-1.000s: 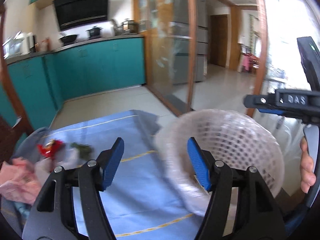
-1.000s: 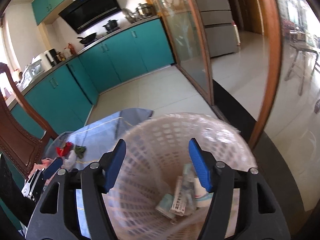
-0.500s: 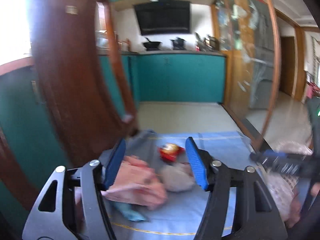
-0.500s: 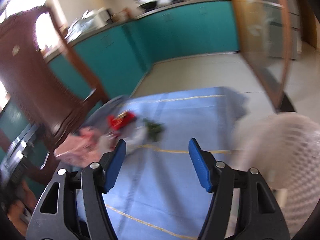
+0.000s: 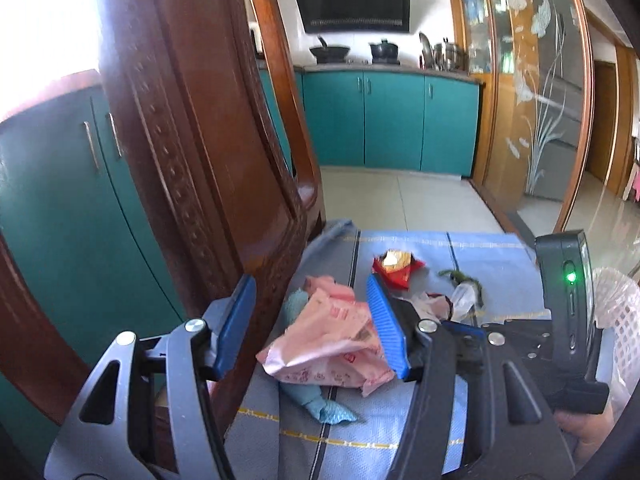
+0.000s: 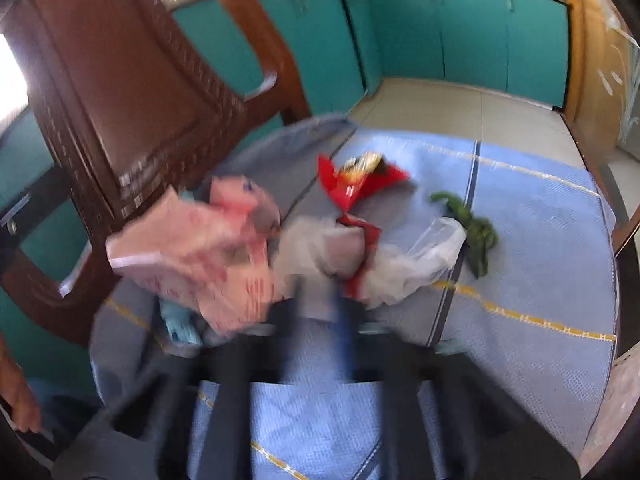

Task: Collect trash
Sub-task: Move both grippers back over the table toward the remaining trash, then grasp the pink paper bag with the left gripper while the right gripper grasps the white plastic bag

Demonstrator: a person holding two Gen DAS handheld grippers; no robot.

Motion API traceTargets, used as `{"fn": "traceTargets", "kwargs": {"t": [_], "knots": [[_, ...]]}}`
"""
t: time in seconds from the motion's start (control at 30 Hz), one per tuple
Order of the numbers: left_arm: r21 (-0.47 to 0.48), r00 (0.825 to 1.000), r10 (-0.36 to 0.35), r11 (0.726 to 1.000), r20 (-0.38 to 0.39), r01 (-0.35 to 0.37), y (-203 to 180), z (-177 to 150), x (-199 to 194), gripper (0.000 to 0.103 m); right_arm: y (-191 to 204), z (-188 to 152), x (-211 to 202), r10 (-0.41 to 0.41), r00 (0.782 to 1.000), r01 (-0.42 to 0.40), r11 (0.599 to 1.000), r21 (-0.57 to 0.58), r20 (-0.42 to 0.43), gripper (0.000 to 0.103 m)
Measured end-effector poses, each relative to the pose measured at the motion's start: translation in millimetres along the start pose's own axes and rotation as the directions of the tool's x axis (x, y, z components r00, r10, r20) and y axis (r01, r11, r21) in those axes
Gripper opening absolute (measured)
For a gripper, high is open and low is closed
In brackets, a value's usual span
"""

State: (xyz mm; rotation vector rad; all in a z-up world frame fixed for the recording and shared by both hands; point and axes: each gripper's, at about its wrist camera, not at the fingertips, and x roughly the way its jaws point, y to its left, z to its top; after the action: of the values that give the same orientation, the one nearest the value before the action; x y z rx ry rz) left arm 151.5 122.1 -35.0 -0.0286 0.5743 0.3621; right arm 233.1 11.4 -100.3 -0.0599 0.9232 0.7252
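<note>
I have the left gripper (image 5: 312,320) over the near left part of the tabletop (image 5: 492,252), which is covered in a blue cloth with yellow lines. Its blue fingers (image 5: 386,326) stand about half apart, having just narrowed a little, and grip nothing. The crumpled pink wrapper (image 5: 332,344) lies between them in the left view, under the fingers; I cannot tell whether either pad touches it. A pale blue scrap (image 5: 324,408) pokes out from beneath the wrapper on the near side.

Farther back lie a red snack packet (image 5: 396,266), a clear plastic bag (image 5: 460,300) and a green scrap (image 5: 460,278), close together. The white mesh basket (image 5: 616,320) shows only at the right edge of this view, behind the body of the right gripper. A carved wooden chair (image 5: 192,140) stands against the tabletop's left side.

The right view is smeared by motion. There the right gripper (image 6: 324,300) has just snapped closed, its fingers drawn together into one dark, blurred stem with nothing visibly between them. The tips sit at the near edge of the clear plastic bag (image 6: 400,264), just right of the pink wrapper (image 6: 208,252); whether they touch the bag I cannot tell. This view shows the red snack packet (image 6: 352,184) and the green scrap (image 6: 476,232) more plainly, but not the basket.
</note>
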Motion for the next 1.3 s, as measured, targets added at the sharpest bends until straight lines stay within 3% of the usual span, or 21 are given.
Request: {"fn": "traceTargets", "kwargs": {"t": [0.1, 0.23, 0.4, 0.47, 0.53, 0.6, 0.67, 0.73, 0.83, 0.87, 0.9, 1.07, 1.13, 1.17, 1.2, 1.3], "knots": [[0.061, 0.998, -0.002, 0.998, -0.063, 0.005, -10.9, -8.6, 10.6, 0.06, -4.0, -1.3, -13.8, -0.001, 1.0, 0.0, 1.0, 0.023, 0.023, 0.004], [0.177, 0.986, 0.011, 0.984, -0.164, 0.018, -33.4, -29.1, 34.0, 0.075, -18.6, -2.5, -41.6, 0.001, 0.997, -0.006, 0.998, 0.067, 0.076, 0.004], [0.222, 0.964, 0.05, 0.975, -0.26, 0.01, -52.1, -40.6, 65.3, 0.075, -32.8, -4.4, -73.7, -0.027, 0.991, 0.015, 0.996, 0.093, 0.129, 0.004], [0.194, 0.962, 0.029, 0.981, -0.27, 0.025, -49.9, -41.6, 68.2, 0.068, -38.5, -5.3, -76.9, -0.031, 0.991, 0.018, 0.995, 0.102, 0.127, 0.004], [0.177, 0.96, 0.02, 0.984, -0.278, 0.031, -47.6, -42.6, 70.3, 0.035, -42.2, -5.2, -73.4, -0.033, 0.993, 0.02, 0.993, 0.116, 0.11, 0.004], [0.174, 0.956, 0.012, 0.984, -0.294, 0.042, -44.3, -44.8, 73.2, 0.018, -42.1, -6.2, -67.9, -0.03, 0.995, 0.018, 0.992, 0.121, 0.1, 0.004], [0.16, 0.952, -0.011, 0.985, -0.307, 0.063, -42.0, -46.4, 74.9, 0.015, -39.4, -7.0, -64.6, -0.024, 0.996, 0.013, 0.993, 0.114, 0.09, 0.005], [0.152, 0.951, -0.03, 0.985, -0.309, 0.08, -40.0, -47.7, 72.5, 0.013, -32.7, -4.9, -57.1, -0.025, 0.996, 0.016, 0.995, 0.1, 0.084, 0.013], [0.162, 0.95, -0.039, 0.982, -0.311, 0.094, -40.0, -50.1, 69.0, 0.012, -21.3, 2.1, -43.5, -0.035, 0.995, 0.029, 0.997, 0.076, 0.09, 0.05], [0.161, 0.949, -0.043, 0.982, -0.312, 0.098, -39.5, -50.3, 67.1, 0.011, -18.0, 5.5, -37.5, -0.037, 0.994, 0.029, 0.996, 0.079, 0.106, 0.068], [0.159, 0.948, -0.05, 0.982, -0.314, 0.105, -39.1, -51.0, 65.8, 0.011, -16.6, 7.4, -32.3, -0.034, 0.993, 0.024, 0.996, 0.084, 0.114, 0.073], [0.138, 0.944, -0.072, 0.983, -0.322, 0.122, -33.7, -51.6, 65.5, 0.011, -19.7, 8.5, 7.0, 0.056, 0.998, -0.06, 0.988, 0.14, 0.031, 0.072], [0.135, 0.944, -0.077, 0.983, -0.321, 0.126, -31.4, -51.7, 64.8, 0.011, -18.1, 5.0, 19.5, 0.068, 0.997, -0.064, 0.989, 0.132, -0.022, 0.05], [0.133, 0.944, -0.079, 0.983, -0.32, 0.127, -30.8, -51.6, 64.2, 0.011, -17.5, 3.1, 22.5, 0.059, 0.998, -0.054, 0.991, 0.126, -0.037, 0.033], [0.13, 0.944, -0.082, 0.983, -0.321, 0.129, -30.1, -51.4, 64.3, 0.01, -16.4, 1.1, 22.0, 0.058, 0.998, -0.053, 0.991, 0.124, -0.038, 0.026], [0.113, 0.946, -0.099, 0.984, -0.308, 0.14, -28.7, -48.2, 60.7, 0.008, -17.1, -0.1, 11.2, 0.055, 0.998, -0.052, 0.99, 0.129, -0.019, 0.019]]}}
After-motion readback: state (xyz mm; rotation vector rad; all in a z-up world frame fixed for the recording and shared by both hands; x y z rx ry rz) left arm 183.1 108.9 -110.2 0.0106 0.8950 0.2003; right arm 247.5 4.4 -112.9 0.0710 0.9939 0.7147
